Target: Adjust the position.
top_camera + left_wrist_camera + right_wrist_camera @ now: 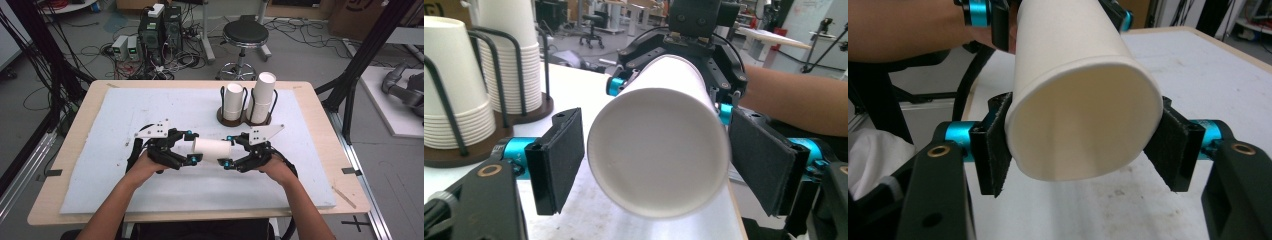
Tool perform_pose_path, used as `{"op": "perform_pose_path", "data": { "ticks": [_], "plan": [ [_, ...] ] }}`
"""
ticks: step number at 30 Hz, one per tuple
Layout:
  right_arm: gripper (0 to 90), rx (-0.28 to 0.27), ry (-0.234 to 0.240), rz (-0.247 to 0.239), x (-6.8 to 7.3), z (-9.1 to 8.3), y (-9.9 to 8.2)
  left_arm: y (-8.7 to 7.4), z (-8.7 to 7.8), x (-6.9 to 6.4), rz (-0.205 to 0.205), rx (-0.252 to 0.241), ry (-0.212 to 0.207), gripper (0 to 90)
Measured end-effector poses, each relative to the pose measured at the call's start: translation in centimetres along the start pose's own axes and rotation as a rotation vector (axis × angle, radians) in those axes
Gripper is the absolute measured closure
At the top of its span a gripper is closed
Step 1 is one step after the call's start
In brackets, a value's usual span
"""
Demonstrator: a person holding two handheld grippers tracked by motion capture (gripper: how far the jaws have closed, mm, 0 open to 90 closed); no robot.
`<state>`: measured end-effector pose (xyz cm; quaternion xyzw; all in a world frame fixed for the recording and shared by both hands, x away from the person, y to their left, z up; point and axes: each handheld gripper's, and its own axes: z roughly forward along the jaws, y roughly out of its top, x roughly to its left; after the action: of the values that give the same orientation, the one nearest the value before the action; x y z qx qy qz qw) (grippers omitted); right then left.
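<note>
Paper cup [212,148]: right gripper [1083,150] fingers squeeze its rim; left gripper [656,165] fingers flank its base, apart.

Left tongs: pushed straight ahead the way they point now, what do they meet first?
The cup, whose closed base already sits between the pads; beyond it, the right tongs hold its far end.

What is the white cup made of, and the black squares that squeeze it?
The white cup looks like thin matte paper: its open rim is rolled, and it bends oval where the right tongs squeeze it. The black pads look like soft foam or rubber, dull and slightly fuzzy at the edges; I can't tell which.
</note>
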<state>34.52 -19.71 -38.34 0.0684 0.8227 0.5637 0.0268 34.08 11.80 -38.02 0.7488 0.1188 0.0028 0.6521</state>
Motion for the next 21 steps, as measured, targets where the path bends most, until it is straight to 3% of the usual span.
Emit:
{"op": "perform_pose_path", "data": {
  "ticks": [4,9,11,15,17,21],
  "plan": [
    [36.1,0.017,0.019,-0.007,0.02,-0.04,0.16,-0.07,0.02,0.05,0.002,0.017,-0.02,25.1],
    [36.1,0.03,0.046,-0.015,0.07,0.11,0.15,-0.31,0.17,0.03,0.024,0.037,-0.073,34.8],
    [35.6,0.02,0.051,-0.011,0.06,0.0,0.15,-0.26,0.11,0.04,0.023,0.022,-0.088,35.7],
    [18.0,-0.058,0.039,0.036,0.03,-0.28,0.28,-0.13,0.03,-0.02,0.03,0.0,-0.079,35.5],
    [16.6,-0.095,0.04,0.078,0.02,-0.39,0.32,-0.04,-0.1,-0.07,0.031,-0.019,-0.082,35.5],
    [16.8,-0.098,0.038,0.089,-0.06,-0.17,0.18,0.15,-0.1,-0.24,0.042,-0.038,-0.09,35.6]
  ]
}}
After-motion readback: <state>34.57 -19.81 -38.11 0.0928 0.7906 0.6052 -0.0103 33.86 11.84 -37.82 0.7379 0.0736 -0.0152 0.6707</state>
